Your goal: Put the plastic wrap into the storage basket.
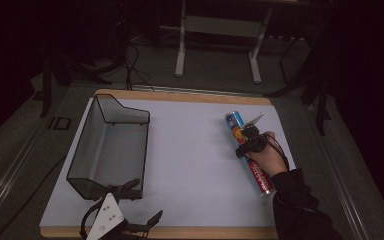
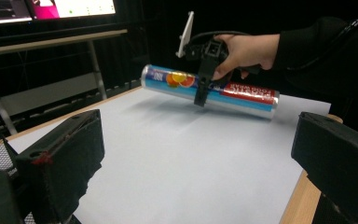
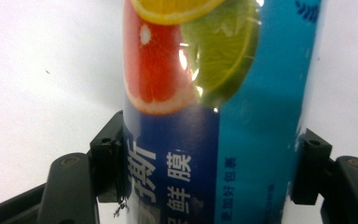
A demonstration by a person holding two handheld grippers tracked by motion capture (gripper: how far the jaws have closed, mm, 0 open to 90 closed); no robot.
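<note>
right claw [image 1: 246, 136] grasps a glossy printed tube [image 1: 250, 155]; left claw [image 1: 135, 202] released.

A glossy, film-wrapped tube [image 1: 248, 153] printed with citrus slices caught the light, its smooth blue surface shining between the matt black plastic jaws of the right gripper [image 3: 209, 172]. The table [image 1: 190, 95] showed a pale wooden edge under a smooth, matt white sheet [image 1: 190, 150] that looked like paper. At the left stood a basket [image 1: 111, 145] of fine dark metal mesh. The left gripper [image 2: 200, 154] wore dull black pads [image 2: 65, 163] with a slightly rough, rubbery look. A dark cloth sleeve [image 1: 300, 205] covered the person's right forearm.
</note>
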